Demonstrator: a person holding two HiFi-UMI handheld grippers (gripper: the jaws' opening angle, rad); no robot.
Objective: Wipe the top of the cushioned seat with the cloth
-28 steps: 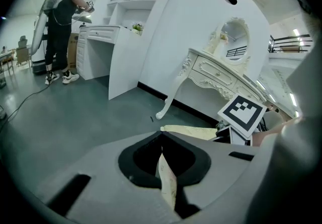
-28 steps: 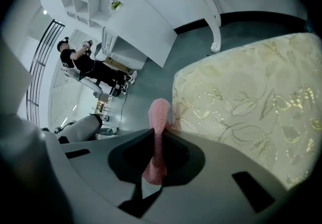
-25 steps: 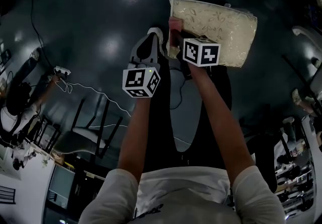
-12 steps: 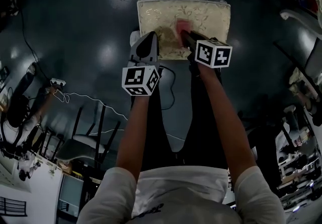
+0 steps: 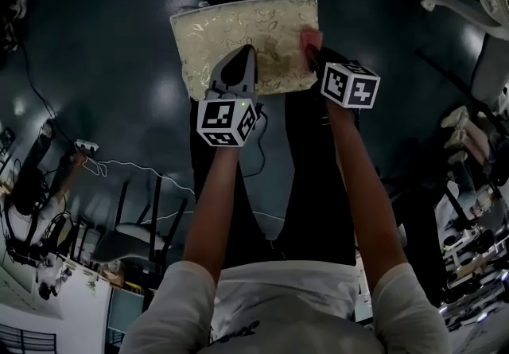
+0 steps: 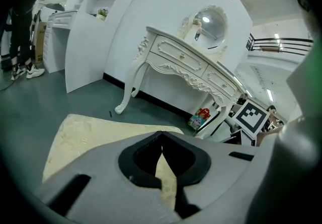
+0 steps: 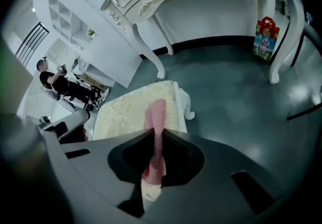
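Note:
The cushioned seat [image 5: 238, 34] is a cream, gold-patterned pad on the dark floor ahead of me; it also shows in the left gripper view [image 6: 85, 130] and the right gripper view [image 7: 128, 109]. A pink cloth [image 7: 156, 115] hangs between the jaws of my right gripper [image 7: 157, 131], which is shut on it. In the head view the pink cloth [image 5: 310, 39] lies at the seat's right edge under my right gripper [image 5: 316, 50]. My left gripper [image 5: 241, 58] hovers over the seat's near middle, shut with nothing in it [image 6: 161, 133].
A white carved dressing table [image 6: 191, 62] with an oval mirror [image 6: 209, 21] stands beyond the seat, a colourful bag [image 7: 265, 31] under it. White shelf units [image 6: 100, 26] and a person [image 7: 55, 82] are further off. A cable [image 5: 103, 165] and chair [image 5: 135, 217] lie behind left.
My right gripper has dragged the pink cloth across the seat from its left end to its right edge. The left gripper now sits over the seat instead of beside it.

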